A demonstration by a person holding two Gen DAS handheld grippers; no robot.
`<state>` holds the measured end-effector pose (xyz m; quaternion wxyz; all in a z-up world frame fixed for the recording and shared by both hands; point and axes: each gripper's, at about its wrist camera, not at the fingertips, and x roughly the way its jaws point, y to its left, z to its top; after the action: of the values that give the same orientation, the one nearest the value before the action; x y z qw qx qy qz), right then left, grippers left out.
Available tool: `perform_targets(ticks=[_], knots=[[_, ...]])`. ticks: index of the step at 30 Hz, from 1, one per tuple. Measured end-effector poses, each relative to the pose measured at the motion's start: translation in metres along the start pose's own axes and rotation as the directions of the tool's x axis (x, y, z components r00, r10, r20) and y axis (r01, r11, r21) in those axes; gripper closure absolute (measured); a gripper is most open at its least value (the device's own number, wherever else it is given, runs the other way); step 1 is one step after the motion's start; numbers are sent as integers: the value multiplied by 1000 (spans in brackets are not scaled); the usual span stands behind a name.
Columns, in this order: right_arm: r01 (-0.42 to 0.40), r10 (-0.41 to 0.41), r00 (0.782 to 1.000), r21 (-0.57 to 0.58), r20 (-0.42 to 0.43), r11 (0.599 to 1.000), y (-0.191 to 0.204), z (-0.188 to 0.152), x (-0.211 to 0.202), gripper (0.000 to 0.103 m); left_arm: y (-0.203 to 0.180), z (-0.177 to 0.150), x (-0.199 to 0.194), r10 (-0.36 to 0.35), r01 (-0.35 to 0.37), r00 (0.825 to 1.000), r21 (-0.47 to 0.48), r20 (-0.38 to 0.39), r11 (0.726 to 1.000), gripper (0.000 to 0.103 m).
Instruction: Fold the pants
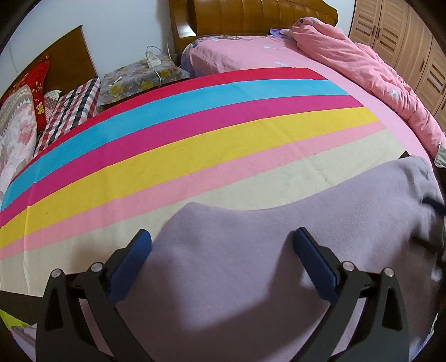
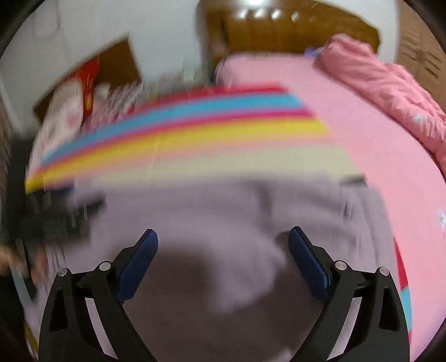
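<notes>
The lavender pants (image 1: 251, 250) lie spread flat across the lower half of the left wrist view, on a striped blanket (image 1: 167, 144) that covers the near part of the bed (image 1: 251, 58). The left hand-held gripper (image 1: 223, 239) sits at the bottom of that frame with its blue-padded fingers (image 1: 131, 264) wide apart, nothing between them, hovering over the fabric. At the right edge of the frame a dark blurred shape crosses the pants; what it is cannot be told.

The right wrist view is smeared by motion. The right hand-held gripper (image 2: 223, 236) is likewise spread open at the bottom of the frame above the pants (image 2: 209, 211), clamping nothing. At the left edge of this frame a dark blurred object (image 2: 55, 220) lies over the pants; it is too smeared to name.

No readable writing or brand shows in either view. A red cushion (image 1: 40, 92) at the left of the left wrist view bears gold marks too small to read.

Only the left wrist view shows sharply the nightstand (image 1: 139, 80) with its flowered cover and a white charger and cable (image 1: 153, 60) at upper centre-left, and a checked cloth (image 1: 69, 111) beside it. Both views show the pink quilt (image 1: 362, 72) bunched at upper right, the wooden headboard (image 1: 251, 16) at top, and the louvred wardrobe doors (image 1: 404, 39) at the right edge. The right wrist view alone shows the blanket's stripes turning up at the lower right edge (image 2: 404, 284).
</notes>
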<state>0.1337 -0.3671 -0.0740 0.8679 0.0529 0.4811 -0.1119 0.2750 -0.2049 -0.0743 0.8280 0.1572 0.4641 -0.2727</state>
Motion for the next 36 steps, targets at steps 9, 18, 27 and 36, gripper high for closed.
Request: perform_targets(ticks=[9, 18, 27, 36], knots=[[52, -40, 997, -177, 70, 983, 45, -72, -48, 12, -1, -1, -2, 25, -25, 1000, 14, 8, 1000, 1], [-46, 51, 992, -45, 118, 998, 17, -121, -80, 11, -85, -3, -74, 21, -60, 976, 178, 217, 982, 3], [-52, 56, 987, -29, 154, 998, 17, -132, -88, 11, -224, 13, -19, -142, 69, 982, 475, 121, 877, 1], [-155, 129, 964, 97, 234, 983, -21, -145, -119, 12, -180, 39, 1, -184, 164, 979, 206, 82, 965, 2]])
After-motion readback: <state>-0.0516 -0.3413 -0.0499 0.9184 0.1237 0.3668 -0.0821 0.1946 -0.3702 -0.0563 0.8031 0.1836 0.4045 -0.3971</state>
